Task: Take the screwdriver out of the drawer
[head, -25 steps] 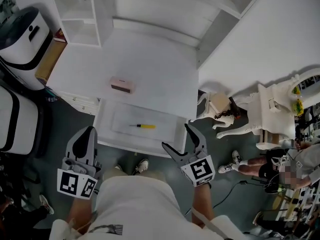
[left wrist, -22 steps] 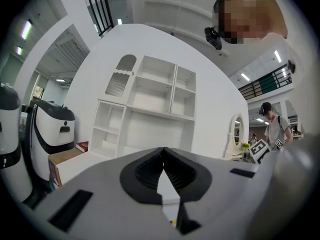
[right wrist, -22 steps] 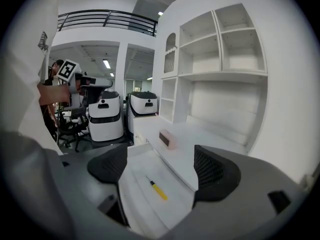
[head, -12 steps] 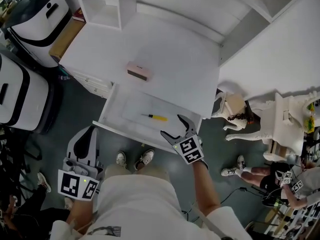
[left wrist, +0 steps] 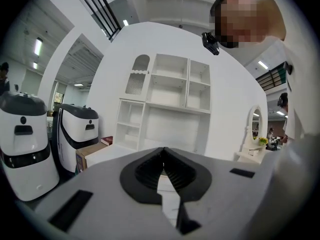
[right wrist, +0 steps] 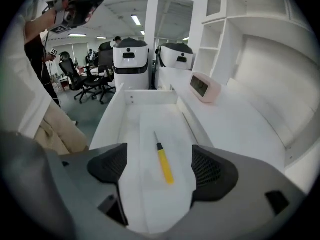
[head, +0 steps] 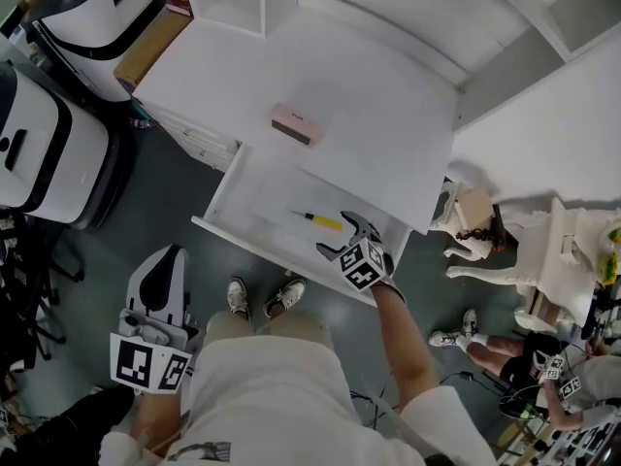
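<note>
A small screwdriver (head: 321,221) with a yellow handle (right wrist: 165,167) lies flat in the open white drawer (head: 239,176). My right gripper (head: 341,237) hangs open just above the drawer, its jaws wide apart either side of the handle (right wrist: 158,170) without touching it. The shaft points away from me toward the drawer's far end. My left gripper (head: 165,273) is held low beside the person's body, well left of the drawer, jaws closed together with nothing in them (left wrist: 164,170).
A pink clock (head: 297,124) sits on the white desktop (head: 388,115) behind the drawer. White robots (head: 102,17) and a cardboard box (head: 150,47) stand at left. A vanity and stool (head: 572,260) are at right. The person's shoes (head: 264,297) are under the drawer's front.
My right gripper has moved forward from beside the person's body to over the open drawer, arriving above the screwdriver. The head view has swung right. The left gripper stays put.
</note>
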